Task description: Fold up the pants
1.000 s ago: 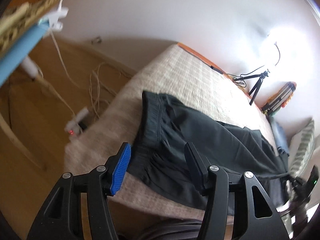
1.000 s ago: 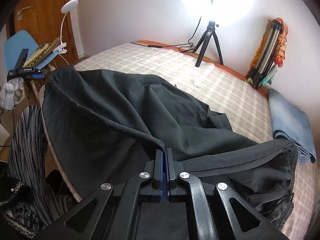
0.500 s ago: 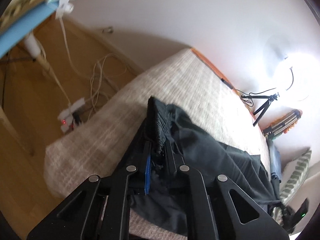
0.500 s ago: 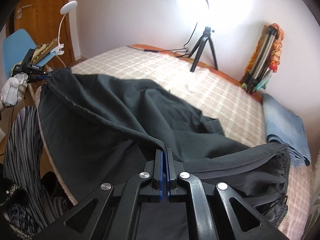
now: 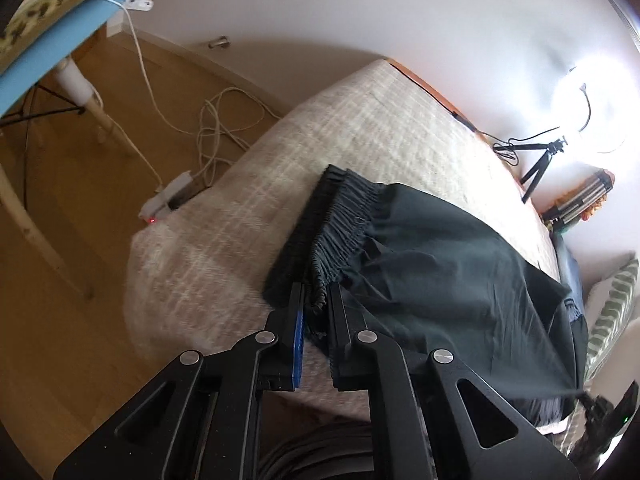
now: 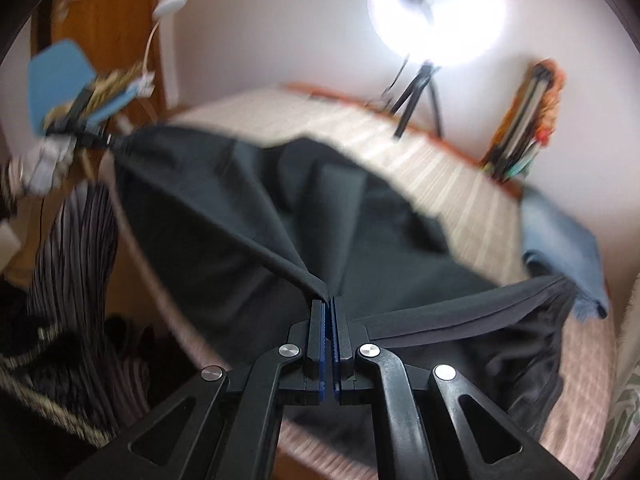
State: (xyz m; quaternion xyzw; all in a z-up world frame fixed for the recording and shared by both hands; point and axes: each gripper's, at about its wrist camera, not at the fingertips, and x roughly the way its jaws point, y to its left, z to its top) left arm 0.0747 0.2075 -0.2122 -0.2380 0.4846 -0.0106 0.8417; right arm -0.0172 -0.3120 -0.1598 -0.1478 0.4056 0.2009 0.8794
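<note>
Two claws, left claw [image 5: 315, 300] and right claw [image 6: 329, 312], each clamp one pants [image 5: 440, 256].

The left gripper [image 5: 315, 300] reaches forward over the bed's [image 5: 248, 216] near corner, its jaws nearly closed and pinching the gathered waistband of the pants [image 5: 440, 264]. The right gripper [image 6: 329, 305] has its jaws pressed together on a fold of the pants [image 6: 224, 216], lifted above the bed [image 6: 440, 168]. From the right wrist view the left gripper [image 6: 86, 130] appears blurred, off the bed's far-left corner, with cloth stretched taut between the two.
</note>
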